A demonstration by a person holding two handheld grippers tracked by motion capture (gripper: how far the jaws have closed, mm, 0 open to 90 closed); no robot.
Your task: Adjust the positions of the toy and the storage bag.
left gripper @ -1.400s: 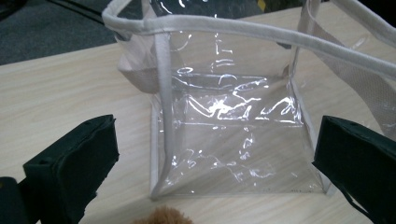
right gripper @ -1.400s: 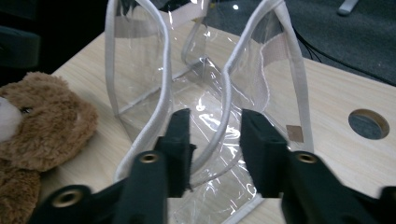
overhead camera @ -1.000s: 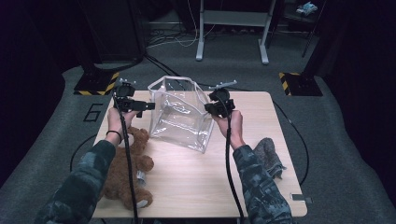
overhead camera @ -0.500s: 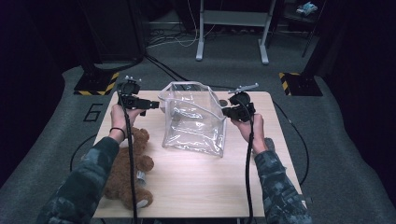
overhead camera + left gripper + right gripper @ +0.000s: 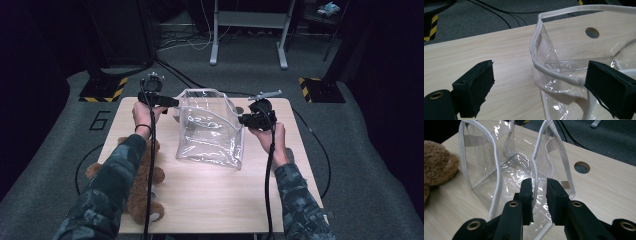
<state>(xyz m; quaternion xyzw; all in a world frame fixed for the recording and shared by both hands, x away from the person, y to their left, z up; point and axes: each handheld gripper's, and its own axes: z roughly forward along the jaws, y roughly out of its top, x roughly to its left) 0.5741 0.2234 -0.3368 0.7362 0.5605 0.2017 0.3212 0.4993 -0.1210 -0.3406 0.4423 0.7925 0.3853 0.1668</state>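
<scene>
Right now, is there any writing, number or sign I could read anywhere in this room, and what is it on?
"6": large dark numeral on the grey floor mat, left of the table.
Yellow-and-black hazard stripes, a warning marking without words, on the floor plates.
No writing on the clear bag or the teddy bear.

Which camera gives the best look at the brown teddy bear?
The high view: the brown plush teddy bear lies at the table's left under the left forearm. The right gripper view catches just a furry edge.
</scene>
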